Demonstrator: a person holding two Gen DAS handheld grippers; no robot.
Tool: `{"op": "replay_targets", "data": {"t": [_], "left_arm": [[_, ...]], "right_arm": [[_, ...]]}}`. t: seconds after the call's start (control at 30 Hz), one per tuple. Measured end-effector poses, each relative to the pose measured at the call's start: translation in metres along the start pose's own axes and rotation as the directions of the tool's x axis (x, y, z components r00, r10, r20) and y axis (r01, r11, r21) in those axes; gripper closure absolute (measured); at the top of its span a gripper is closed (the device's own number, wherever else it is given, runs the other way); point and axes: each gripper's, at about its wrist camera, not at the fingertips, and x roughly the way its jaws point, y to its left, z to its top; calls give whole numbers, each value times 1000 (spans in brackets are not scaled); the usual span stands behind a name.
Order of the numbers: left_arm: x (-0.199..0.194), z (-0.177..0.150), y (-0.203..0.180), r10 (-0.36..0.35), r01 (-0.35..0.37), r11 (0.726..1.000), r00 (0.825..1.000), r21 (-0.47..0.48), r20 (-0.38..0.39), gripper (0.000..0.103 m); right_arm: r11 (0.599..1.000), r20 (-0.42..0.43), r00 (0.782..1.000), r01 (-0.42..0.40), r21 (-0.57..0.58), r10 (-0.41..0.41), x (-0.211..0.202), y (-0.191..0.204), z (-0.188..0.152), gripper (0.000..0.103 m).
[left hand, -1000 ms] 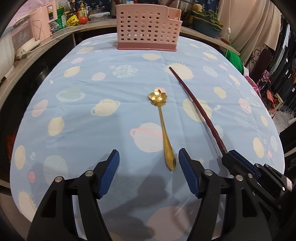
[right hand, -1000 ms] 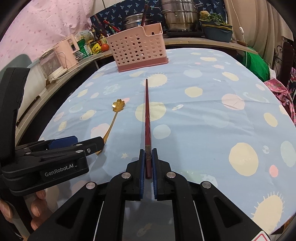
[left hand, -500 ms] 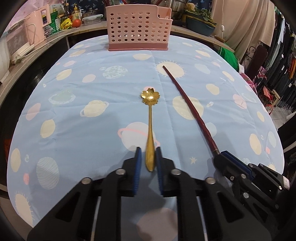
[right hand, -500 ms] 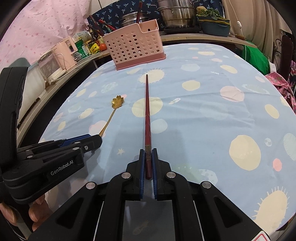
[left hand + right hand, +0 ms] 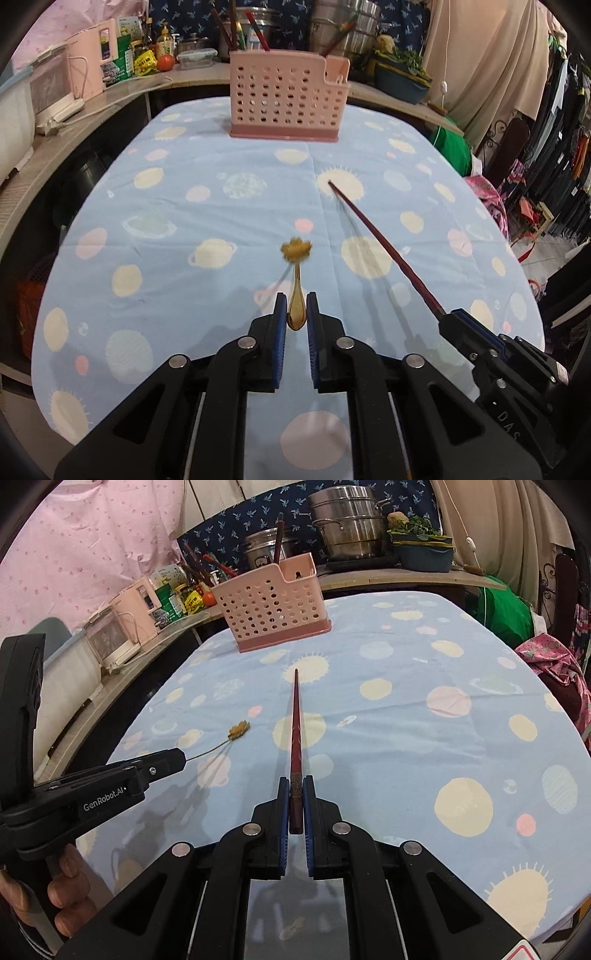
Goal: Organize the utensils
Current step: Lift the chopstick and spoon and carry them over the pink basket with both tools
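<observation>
Currently: left claw (image 5: 296, 314) clenched on gold spoon (image 5: 296, 280), right claw (image 5: 295, 805) on red chopstick (image 5: 295, 734), both long axes aimed straight ahead at pink caddy (image 5: 284, 99).

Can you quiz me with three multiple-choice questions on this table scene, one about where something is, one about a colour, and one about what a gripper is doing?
1. Where does the pink utensil caddy stand?
A. at the far end of the table
B. beside the left gripper
C. on the floor

2. What colour is the flower-shaped spoon?
A. silver
B. gold
C. blue

3. What is the right gripper doing?
A. hanging open
B. shut on the spoon
C. shut on the dark red chopstick

Answers:
1. A, it stands on the planet-print tablecloth far ahead of both grippers.
2. B, its handle shows gold between the pads of the left gripper.
3. C, the chopstick's thick end sits clamped between the blue pads.
</observation>
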Motion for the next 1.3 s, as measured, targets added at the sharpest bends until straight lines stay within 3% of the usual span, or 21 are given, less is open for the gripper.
{"op": "replay_targets", "data": {"t": [0.23,0.33,0.67,0.93,1.3], "left_arm": [[-23,26,5,5,-4,1000,998,-14,68,94],[-28,35,8,0,2,1000,996,-19,84,102],[-37,62,20,-29,33,999,995,-38,96,102],[-44,94,27,-24,28,999,993,-34,116,102],[-52,169,24,-40,43,999,983,-10,180,102]], "right_arm": [[998,81,996,-46,35,43,-24,-3,29,96],[996,116,991,-70,53,63,-31,-3,42,96],[986,205,973,-133,99,110,-44,-13,93,96],[987,269,955,-148,69,124,-54,-10,134,96],[988,357,924,-153,13,138,-52,4,204,96]]}}
